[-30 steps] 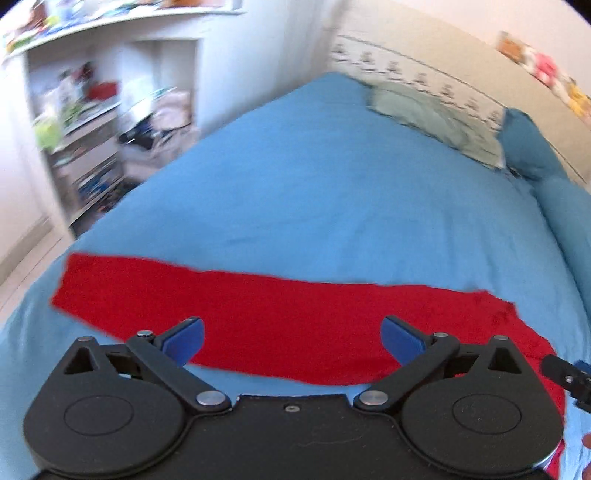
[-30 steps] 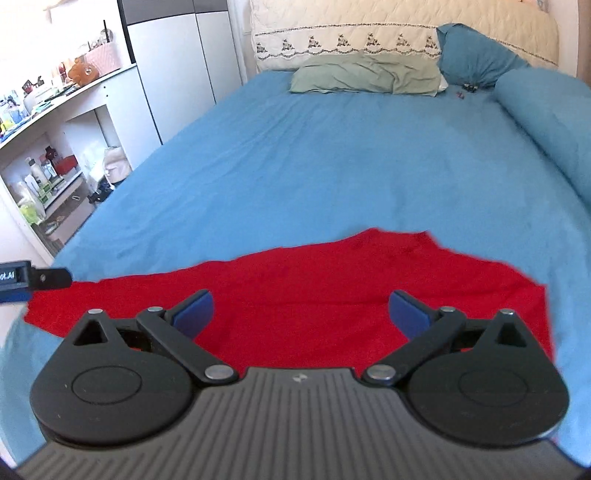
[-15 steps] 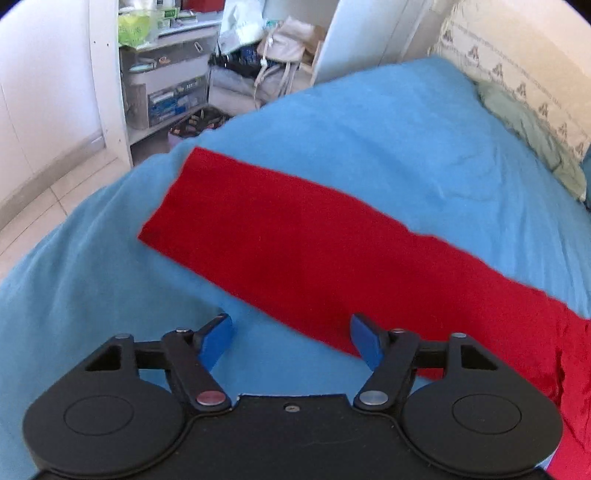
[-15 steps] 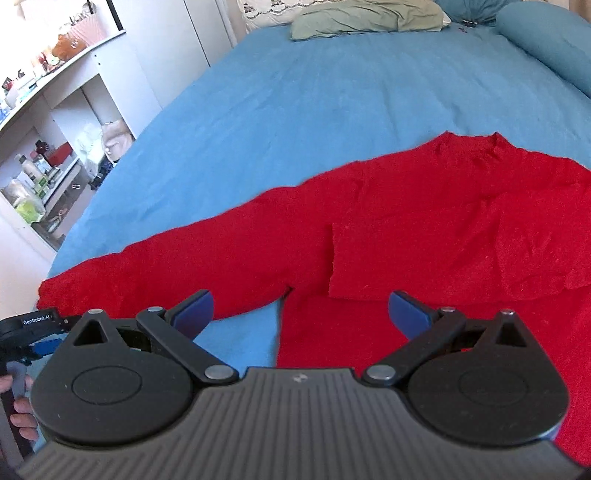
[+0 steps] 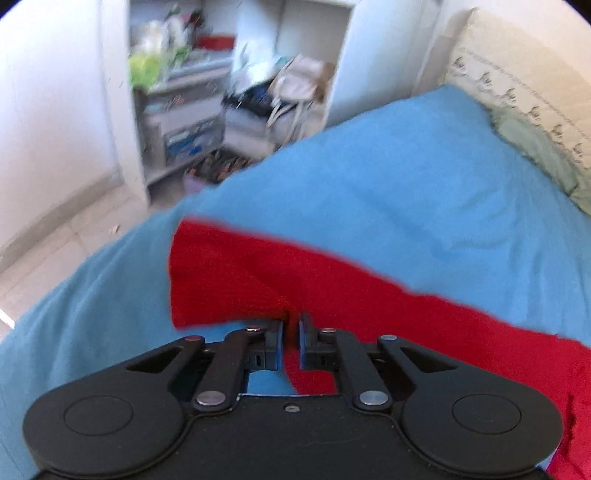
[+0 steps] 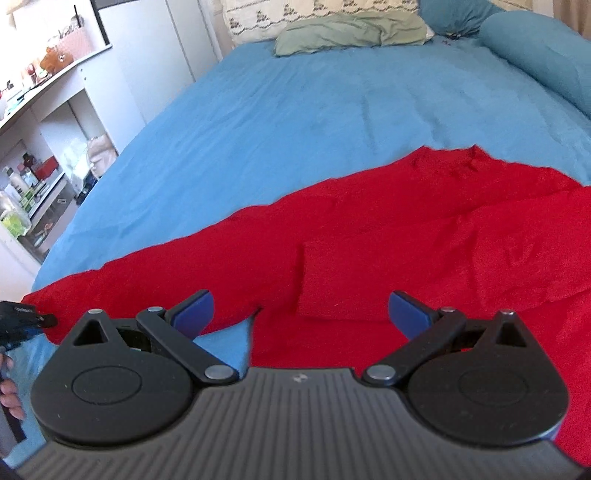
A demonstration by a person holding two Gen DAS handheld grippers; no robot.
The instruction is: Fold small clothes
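A red long-sleeved sweater (image 6: pixel 406 229) lies spread on the blue bed (image 6: pixel 295 110). One sleeve is folded across its body, and the other stretches left towards the bed's edge. In the left wrist view that sleeve (image 5: pixel 258 280) ends in a cuff just ahead. My left gripper (image 5: pixel 291 326) is closing on the sleeve's near edge, with red fabric pinched between its pads. It also shows at the left border of the right wrist view as the left gripper (image 6: pixel 22 317). My right gripper (image 6: pixel 301 308) hangs open over the sweater near the armpit, nothing between its blue pads (image 6: pixel 195 308).
A green pillow (image 6: pixel 347 31) and a blue bolster (image 6: pixel 535 55) lie at the head of the bed. White shelves (image 5: pixel 177 110) full of clutter stand off the left side, with tiled floor (image 5: pixel 55 240) below. A hand (image 6: pixel 9 398) holds the left tool.
My left gripper swung left along the sleeve to near its cuff, dropped down and went from wide open to shut on the fabric. My right gripper sank closer to the sweater, still open.
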